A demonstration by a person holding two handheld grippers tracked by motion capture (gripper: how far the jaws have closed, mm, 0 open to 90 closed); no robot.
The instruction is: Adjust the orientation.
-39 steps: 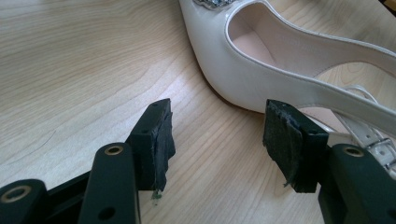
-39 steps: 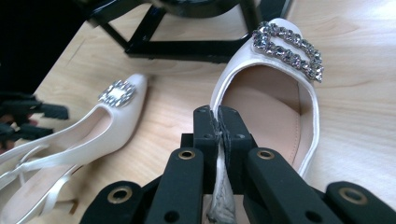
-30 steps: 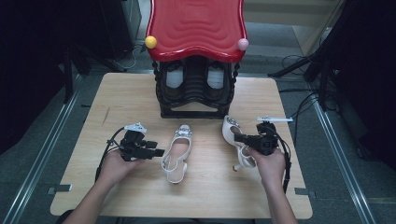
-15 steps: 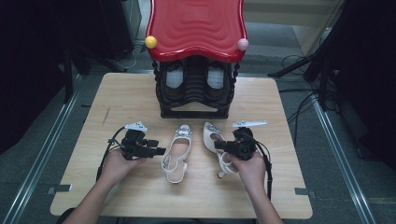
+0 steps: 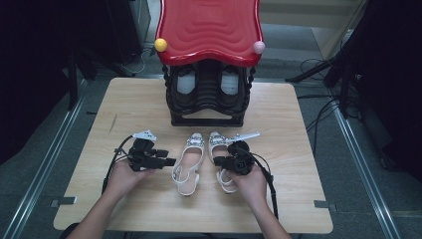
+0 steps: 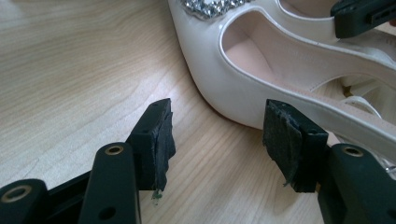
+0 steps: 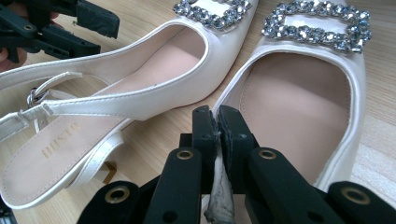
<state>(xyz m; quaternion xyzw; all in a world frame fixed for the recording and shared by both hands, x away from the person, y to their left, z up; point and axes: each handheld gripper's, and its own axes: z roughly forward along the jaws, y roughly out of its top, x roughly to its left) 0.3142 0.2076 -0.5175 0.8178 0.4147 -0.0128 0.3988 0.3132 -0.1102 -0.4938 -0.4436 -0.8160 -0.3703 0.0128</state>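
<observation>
From my seat I see a light wooden table (image 5: pixel 149 99) with rounded corners filling the middle of the frame, its grain running left to right. At its far edge, upper centre, stands a black rack (image 5: pixel 207 102) under a wavy red top (image 5: pixel 209 27) (a yellow ball (image 5: pixel 160 45) and a pink ball (image 5: pixel 259 47) sit at its front corners). Grey floor (image 5: pixel 40 164) surrounds the table, with metal rails (image 5: pixel 363 174) at both sides and black cables (image 5: pixel 318 107) at the right. The upper corners lie dark.
</observation>
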